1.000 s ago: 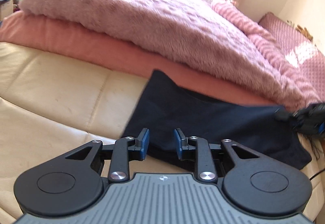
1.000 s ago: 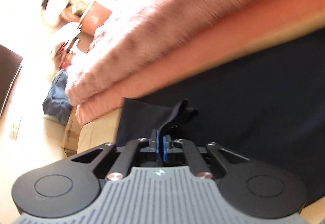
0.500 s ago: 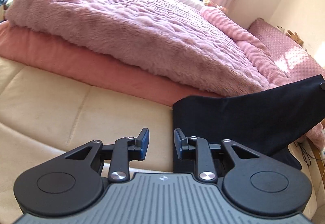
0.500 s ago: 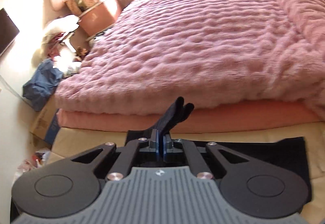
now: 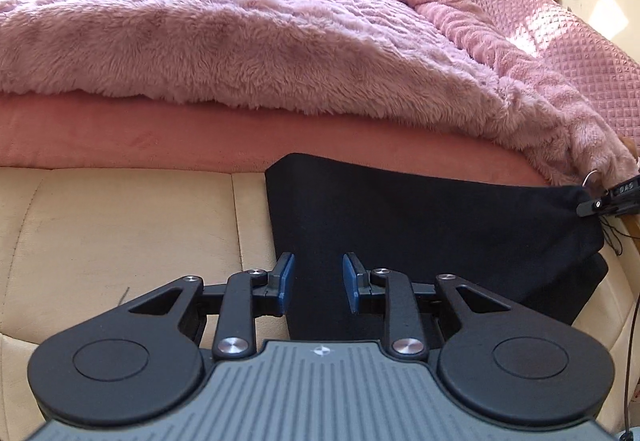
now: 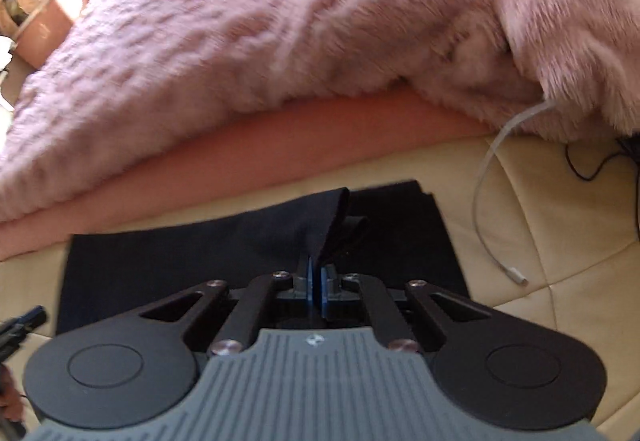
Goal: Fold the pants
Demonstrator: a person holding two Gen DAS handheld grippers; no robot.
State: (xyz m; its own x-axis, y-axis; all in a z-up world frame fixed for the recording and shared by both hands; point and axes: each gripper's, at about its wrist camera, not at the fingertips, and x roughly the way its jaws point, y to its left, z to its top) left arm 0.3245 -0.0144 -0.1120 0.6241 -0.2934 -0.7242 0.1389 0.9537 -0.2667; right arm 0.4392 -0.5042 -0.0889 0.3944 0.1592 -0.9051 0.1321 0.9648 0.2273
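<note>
The right tool [image 6: 316,283], clenched on an edge of the black pants [image 6: 200,261], has carried that edge across since a second ago, doubling them on the cream sofa cushion [image 5: 120,233]. Left tool [image 5: 316,283] hangs released at their 7 o'clock corner, gripping nothing. One fold looks nearly laid.

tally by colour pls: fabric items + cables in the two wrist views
Black: 2, the pants and a thin cable
Pink: 3, a fluffy blanket, the sheet under it, a quilted cover
White: 1, a charging cable
Total: 6
</note>
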